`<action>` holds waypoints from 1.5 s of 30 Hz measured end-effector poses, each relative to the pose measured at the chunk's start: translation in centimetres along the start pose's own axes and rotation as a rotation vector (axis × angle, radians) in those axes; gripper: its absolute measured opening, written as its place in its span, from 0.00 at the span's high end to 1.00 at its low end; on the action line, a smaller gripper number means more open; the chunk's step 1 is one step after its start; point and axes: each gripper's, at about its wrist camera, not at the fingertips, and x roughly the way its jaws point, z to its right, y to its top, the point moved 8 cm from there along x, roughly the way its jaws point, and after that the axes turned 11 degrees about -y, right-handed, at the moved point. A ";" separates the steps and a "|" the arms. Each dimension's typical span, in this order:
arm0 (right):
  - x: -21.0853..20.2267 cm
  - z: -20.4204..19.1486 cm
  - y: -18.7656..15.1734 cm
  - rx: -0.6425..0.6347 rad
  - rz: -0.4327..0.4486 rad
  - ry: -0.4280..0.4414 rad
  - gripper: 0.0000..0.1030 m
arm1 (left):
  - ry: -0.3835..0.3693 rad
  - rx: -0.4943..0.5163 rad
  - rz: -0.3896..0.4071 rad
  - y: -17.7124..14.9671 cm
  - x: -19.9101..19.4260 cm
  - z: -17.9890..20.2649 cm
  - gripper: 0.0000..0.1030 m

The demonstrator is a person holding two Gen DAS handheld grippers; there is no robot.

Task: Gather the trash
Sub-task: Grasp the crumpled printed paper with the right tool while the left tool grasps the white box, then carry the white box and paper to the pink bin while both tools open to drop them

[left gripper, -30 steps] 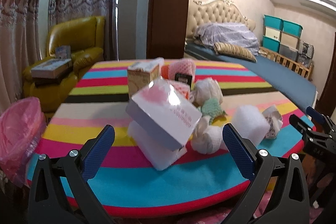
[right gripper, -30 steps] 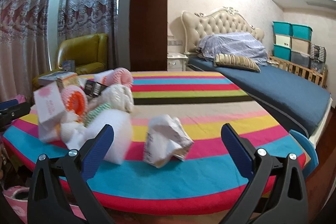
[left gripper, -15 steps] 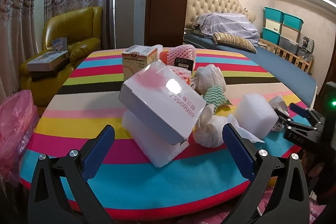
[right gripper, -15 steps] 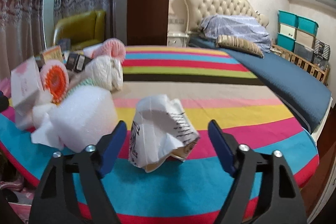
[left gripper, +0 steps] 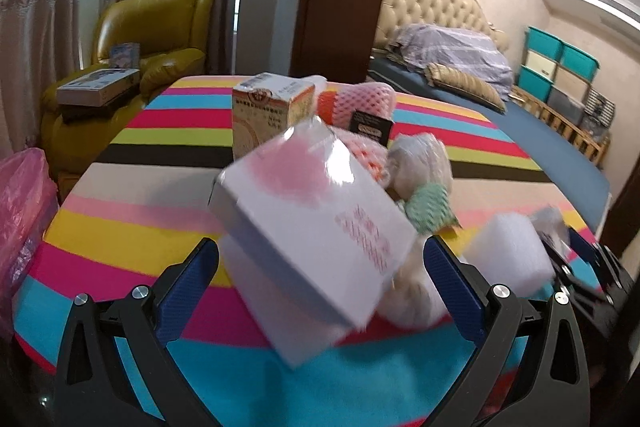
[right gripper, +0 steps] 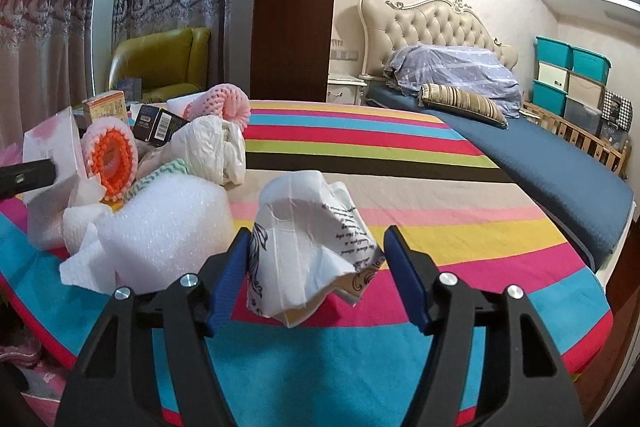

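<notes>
1. The right gripper (right gripper: pixel 316 279) sat low over the near edge of the striped table (right gripper: pixel 420 239), its blue pads on either side of a crumpled printed paper bag (right gripper: pixel 308 247).
2. Those jaws were closing: the left pad was right against the bag's side, while the right pad seemed to stand a sliver clear of it, so no firm squeeze yet.
3. At 9 o'clock from the bag lay a white foam block (right gripper: pixel 168 223), touching a rumpled white tissue (right gripper: pixel 86 251) at its 8 o'clock.
4. Further out at 10 o'clock, an orange-and-pink foam fruit net (right gripper: pixel 112 155) leaned in the heap, with a wadded white plastic bag (right gripper: pixel 212 147) just beside it at 2 o'clock.
5. The left gripper (left gripper: pixel 320 275) had its jaws spread wide, and a white box with a pink blotch (left gripper: pixel 312 227) filled the gap between them.
6. The box was tilted, one corner down toward 6 o'clock; the picture was smeared, and neither pad appeared to touch it.
7. Behind the box, at 12 o'clock, a beige carton (left gripper: pixel 272 111) stood upright on the table.
8. At 9 o'clock, off the table's edge, a pink plastic bag (left gripper: pixel 20 211) bulged beside a yellow armchair (left gripper: pixel 160 39).
</notes>
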 end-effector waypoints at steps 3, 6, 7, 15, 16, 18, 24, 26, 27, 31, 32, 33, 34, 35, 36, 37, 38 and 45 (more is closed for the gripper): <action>0.1 0.1 -0.1 0.005 -0.001 0.002 0.37 | 0.036 0.006 0.017 1.0 1.1 0.3 0.07; 0.2 0.2 -0.1 0.014 -0.006 0.006 0.37 | 0.079 0.034 0.022 2.0 2.6 0.4 0.07; 0.1 0.2 -0.2 0.016 -0.006 0.007 0.37 | 0.085 0.036 0.021 2.2 3.0 0.4 0.07; -0.4 0.3 0.2 0.036 0.007 0.014 0.36 | 0.063 0.079 0.023 3.0 3.7 -0.3 0.23; -0.5 0.4 0.2 0.038 0.010 0.015 0.36 | 0.049 0.075 0.026 3.0 3.3 -0.5 0.25; -1.1 0.2 0.6 0.034 0.027 0.023 0.36 | 0.017 0.067 0.049 3.1 2.3 -0.7 0.25; -2.9 -1.0 2.4 0.014 0.094 0.052 0.36 | -0.058 0.080 0.162 3.8 -1.7 -1.4 0.26; -3.3 -1.3 3.0 0.007 0.111 0.062 0.36 | -0.073 0.077 0.180 3.9 -2.4 -1.7 0.27; -3.5 -1.5 3.3 0.004 0.119 0.069 0.36 | -0.077 0.074 0.193 3.9 -2.8 -2.2 0.27; -4.0 -2.6 4.3 -0.008 0.143 0.092 0.36 | -0.076 0.047 0.195 3.5 -3.2 -3.6 0.28; -4.1 -2.9 4.7 -0.012 0.147 0.099 0.36 | -0.076 0.038 0.195 3.5 -3.3 -3.9 0.28; -4.3 -3.2 4.9 -0.014 0.151 0.106 0.36 | -0.080 0.031 0.201 3.5 -3.5 -4.1 0.28; -4.4 -3.5 5.3 -0.017 0.156 0.113 0.36 | -0.101 0.023 0.211 3.5 -3.7 -4.2 0.28; -4.7 -4.0 5.5 -0.023 0.163 0.123 0.36 | -0.105 0.017 0.214 3.6 -3.9 -4.3 0.28; -4.9 -4.6 5.8 -0.032 0.171 0.134 0.36 | -0.105 0.015 0.220 3.6 -4.2 -4.4 0.28; -5.2 -5.2 6.0 -0.044 0.178 0.144 0.36 | -0.102 0.019 0.224 3.6 -4.4 -4.4 0.28; -5.3 -5.6 6.1 -0.051 0.182 0.152 0.36 | -0.091 0.030 0.229 3.6 -4.7 -4.5 0.28; -6.3 -9.6 7.0 -0.100 0.195 0.244 0.36 | -0.020 0.063 0.272 3.9 -7.6 -6.0 0.28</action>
